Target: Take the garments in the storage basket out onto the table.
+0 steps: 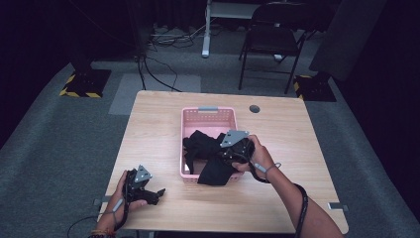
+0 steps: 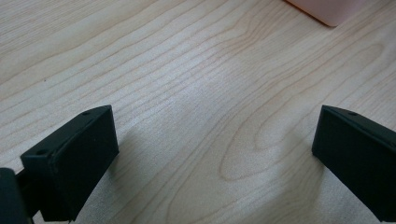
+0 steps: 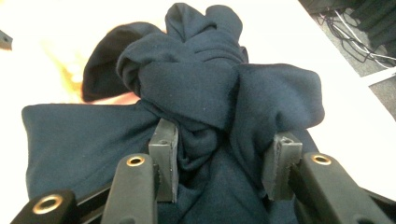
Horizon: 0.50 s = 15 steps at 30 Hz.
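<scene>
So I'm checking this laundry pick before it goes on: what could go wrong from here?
The right gripper pinches only a bunched fold of the dark garment, so the cloth could slip out as it is lifted.

Part of the garment hangs over the front rim of the pink basket; pulling may drag or tip the light basket.

The left gripper rests open on the table, away from the basket, so nothing steadies it.

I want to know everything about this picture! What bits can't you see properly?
- Bottom of the pink basket: the dark cloth covers it in the high view.
- What kind of clothing it is: too bunched up in the right gripper view.
- Right gripper pads: buried in cloth folds.
- Basket in the left gripper view: cut off by the top edge.
</scene>
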Each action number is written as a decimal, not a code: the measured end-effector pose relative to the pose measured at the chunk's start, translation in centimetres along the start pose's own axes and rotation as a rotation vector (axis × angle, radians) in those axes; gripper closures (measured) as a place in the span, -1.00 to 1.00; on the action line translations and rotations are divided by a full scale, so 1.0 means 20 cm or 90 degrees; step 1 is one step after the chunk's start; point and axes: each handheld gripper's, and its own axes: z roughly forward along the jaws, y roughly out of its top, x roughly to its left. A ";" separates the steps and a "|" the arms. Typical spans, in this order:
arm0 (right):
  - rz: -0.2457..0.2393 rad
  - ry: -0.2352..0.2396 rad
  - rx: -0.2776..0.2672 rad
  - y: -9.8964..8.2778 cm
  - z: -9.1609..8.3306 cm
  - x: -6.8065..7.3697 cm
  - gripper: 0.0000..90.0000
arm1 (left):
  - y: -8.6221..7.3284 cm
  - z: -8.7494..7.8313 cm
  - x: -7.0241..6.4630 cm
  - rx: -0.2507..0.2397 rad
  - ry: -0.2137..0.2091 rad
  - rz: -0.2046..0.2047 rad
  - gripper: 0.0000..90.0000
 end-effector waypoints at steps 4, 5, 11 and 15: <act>0.004 -0.012 -0.012 0.01 -0.05 -0.03 0.24 | 0.00 0.00 0.00 0.000 0.000 0.000 -1.00; 0.009 -0.016 -0.017 0.01 -0.07 -0.04 0.24 | 0.00 0.00 0.00 0.000 0.000 0.000 -1.00; 0.023 -0.030 -0.032 -0.01 -0.17 -0.09 0.24 | 0.00 0.00 0.00 0.000 0.000 0.000 -1.00; 0.035 -0.038 -0.043 -0.03 -0.24 -0.13 0.24 | 0.00 0.00 0.00 0.000 0.000 0.000 -1.00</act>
